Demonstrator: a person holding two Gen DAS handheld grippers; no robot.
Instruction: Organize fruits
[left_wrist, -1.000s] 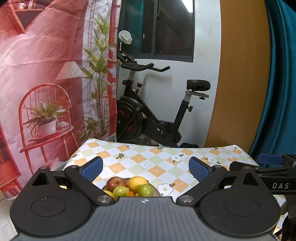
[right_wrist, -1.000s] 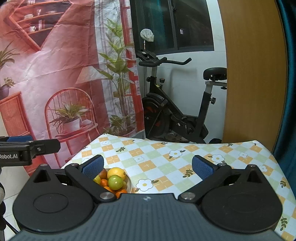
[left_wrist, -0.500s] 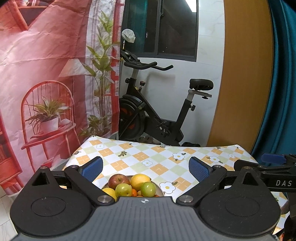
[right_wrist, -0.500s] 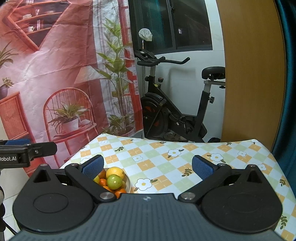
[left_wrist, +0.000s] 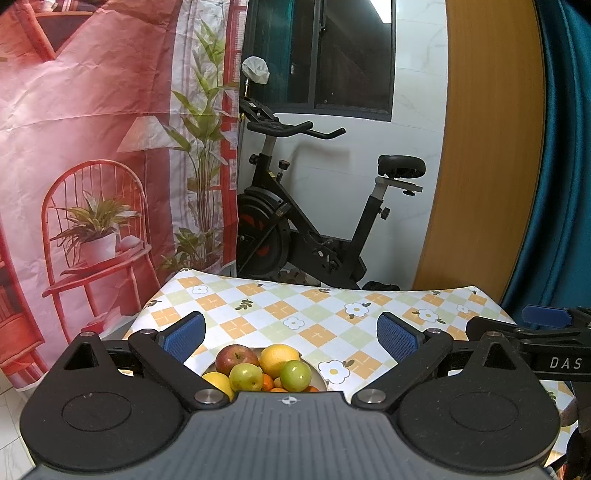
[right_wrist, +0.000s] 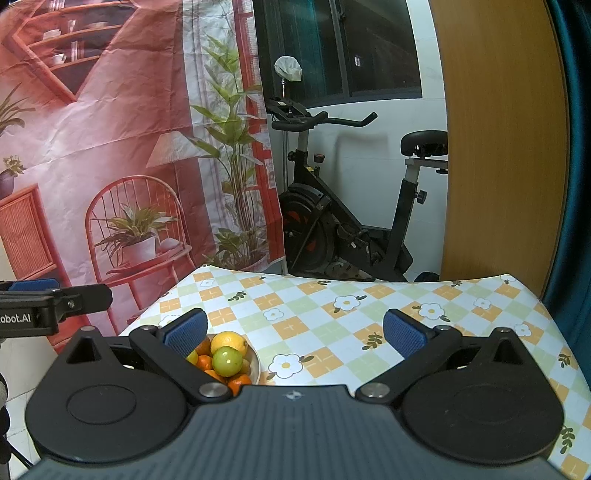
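fruit: all piled in the bowl (left_wrist: 320, 376) on the worktop (right_wrist: 332, 317), red apple (left_wrist: 236, 359) at the back
left tool (left_wrist: 291, 334): spread wide, holding nothing, bowl dead ahead just below it
right tool (right_wrist: 295, 332): also spread, empty, bowl off to its left
nearer: left, I'd say

Your left wrist cam looks forward along its fingers, sitting low and close over the bowl of fruit (left_wrist: 320, 376), dead centre at the near table edge. Your right wrist cam faces the same way from further right, so the bowl (right_wrist: 255, 363) slides left. Both share the checkered tablecloth (left_wrist: 314, 314), the exercise bike (right_wrist: 351, 236) and the red backdrop (left_wrist: 92, 147) behind.
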